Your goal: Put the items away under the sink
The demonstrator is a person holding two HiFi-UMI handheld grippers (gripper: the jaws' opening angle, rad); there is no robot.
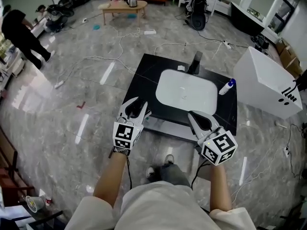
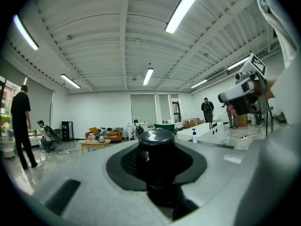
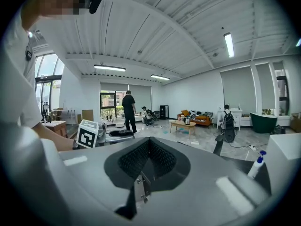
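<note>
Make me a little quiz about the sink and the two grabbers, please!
1. True or false: the right gripper holds something.
2. Which one grips the black round-topped thing? A) left gripper B) right gripper
3. Fill in: in the head view, the blue-capped bottle is on the black counter, to the ___ of the white basin.
Key: 1 false; 2 A; 3 right.

Lower part of dark round-capped object [image 2: 156,140] hidden, identity unclear.
</note>
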